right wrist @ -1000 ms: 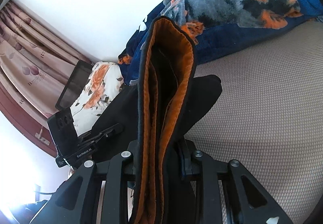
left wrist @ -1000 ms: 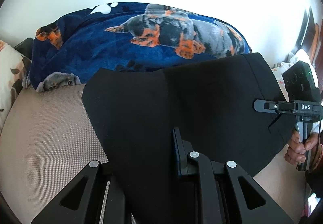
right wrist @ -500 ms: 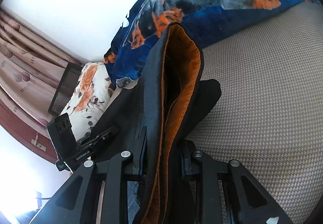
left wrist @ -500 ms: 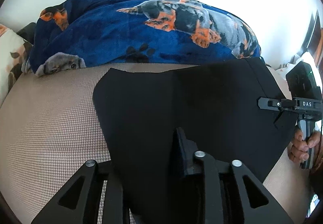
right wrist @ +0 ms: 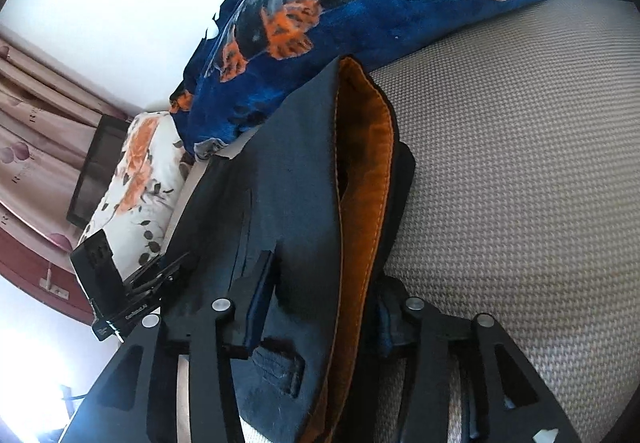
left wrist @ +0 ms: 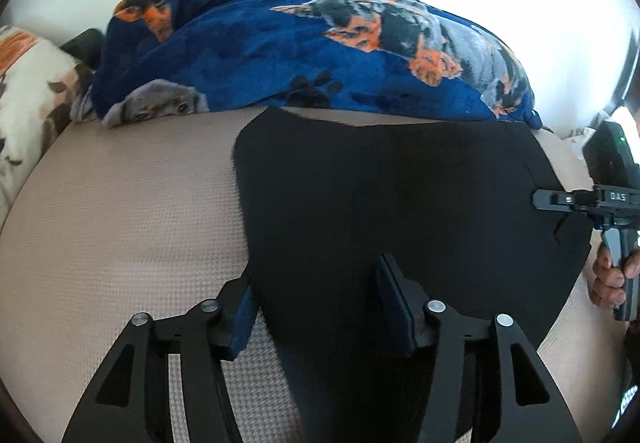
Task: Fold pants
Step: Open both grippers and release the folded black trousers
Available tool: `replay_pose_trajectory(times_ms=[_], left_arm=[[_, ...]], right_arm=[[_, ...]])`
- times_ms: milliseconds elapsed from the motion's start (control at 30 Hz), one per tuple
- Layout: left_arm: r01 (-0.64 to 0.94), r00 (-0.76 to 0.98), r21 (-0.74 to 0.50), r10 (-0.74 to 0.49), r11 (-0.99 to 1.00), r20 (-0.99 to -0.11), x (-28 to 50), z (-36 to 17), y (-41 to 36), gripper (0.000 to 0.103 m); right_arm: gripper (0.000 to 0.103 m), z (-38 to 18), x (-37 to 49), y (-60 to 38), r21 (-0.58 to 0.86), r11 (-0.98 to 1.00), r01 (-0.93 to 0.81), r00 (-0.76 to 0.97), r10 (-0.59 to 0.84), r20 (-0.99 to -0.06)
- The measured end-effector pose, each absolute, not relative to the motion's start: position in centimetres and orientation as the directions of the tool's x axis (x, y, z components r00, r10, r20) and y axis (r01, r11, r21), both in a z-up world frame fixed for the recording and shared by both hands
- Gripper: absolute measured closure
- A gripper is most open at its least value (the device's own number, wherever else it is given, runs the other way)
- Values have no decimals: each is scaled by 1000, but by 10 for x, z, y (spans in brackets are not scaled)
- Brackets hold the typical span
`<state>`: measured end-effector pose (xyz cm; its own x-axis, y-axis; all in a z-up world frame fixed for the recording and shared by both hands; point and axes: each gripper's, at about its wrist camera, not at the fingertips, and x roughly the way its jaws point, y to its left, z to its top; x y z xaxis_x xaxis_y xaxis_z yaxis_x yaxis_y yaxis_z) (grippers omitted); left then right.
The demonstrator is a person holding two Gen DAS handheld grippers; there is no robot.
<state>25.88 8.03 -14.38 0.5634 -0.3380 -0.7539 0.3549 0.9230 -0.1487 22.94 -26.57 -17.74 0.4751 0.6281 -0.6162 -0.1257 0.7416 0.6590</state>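
Note:
The black pants (left wrist: pixel 400 195) lie folded flat on the beige bed cover (left wrist: pixel 120 223). My left gripper (left wrist: pixel 316 307) stands over their near edge. Its jaws are opening, with the fabric lying loose between the pads. In the right wrist view the waistband end (right wrist: pixel 296 203) with its orange lining (right wrist: pixel 360 203) sags between the fingers of my right gripper (right wrist: pixel 320 315). These jaws are opening too and the pads no longer pinch the cloth. The left wrist view shows the right gripper (left wrist: pixel 560 199) at the pants' right edge, held by a hand (left wrist: pixel 612 275).
A blue dog-print blanket (left wrist: pixel 280 51) is heaped along the far side of the bed against the white wall. A floral pillow (right wrist: pixel 140 171) lies at the left end, with a dark flat panel (right wrist: pixel 92 171) and pink curtains (right wrist: pixel 32 123) behind it. Bare beige cover (right wrist: pixel 520 163) stretches right of the pants.
Both grippers sank with the pants, which now rest flat on the bed. Both pairs of jaws went from pinching the fabric to standing apart, and the raised waistband has slumped.

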Motion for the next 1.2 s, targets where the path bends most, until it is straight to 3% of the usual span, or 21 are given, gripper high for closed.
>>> replay_pose_trajectory(times_ms=[100,233,400,500,600,867,933,1000,1033,1200], left_arm=[[313,576,-148,-311,938,-756,254,-144,89,33],[280,575,-175,-310,944,-757,247,-144,99,30],[264,596,-150,-284,953,-752,234,-143,100,29],[250,627,-89,-232,964,-744,226,-141,96,24],[244,653,-45,-198,969,-731,221,-139,93,23],[210,658,-70,-194,975,-728,223,-140,101,18],[202,657,-80,-195,976,-728,223,-140,103,18],[197,659,-78,-191,977,-728,223,-140,103,17],[194,661,-72,-184,978,-727,222,-140,102,17],[195,670,-38,-162,980,-725,221,-140,98,17]], right_arm=[[48,-174,219,-270,664,742,-97,488,616,-618],[37,-171,200,-273,653,754,-78,506,594,-625],[37,-169,175,-269,630,773,-77,537,565,-627],[45,-169,164,-263,589,804,-78,562,524,-640],[46,-169,157,-262,580,811,-77,580,509,-635],[46,-159,150,-302,747,665,-27,627,593,-505],[50,-155,149,-302,748,663,-27,619,598,-508],[77,-157,151,-298,749,662,-19,589,612,-527],[83,-157,151,-295,732,681,-13,588,597,-546],[87,-150,144,-289,695,718,-20,613,558,-560]])
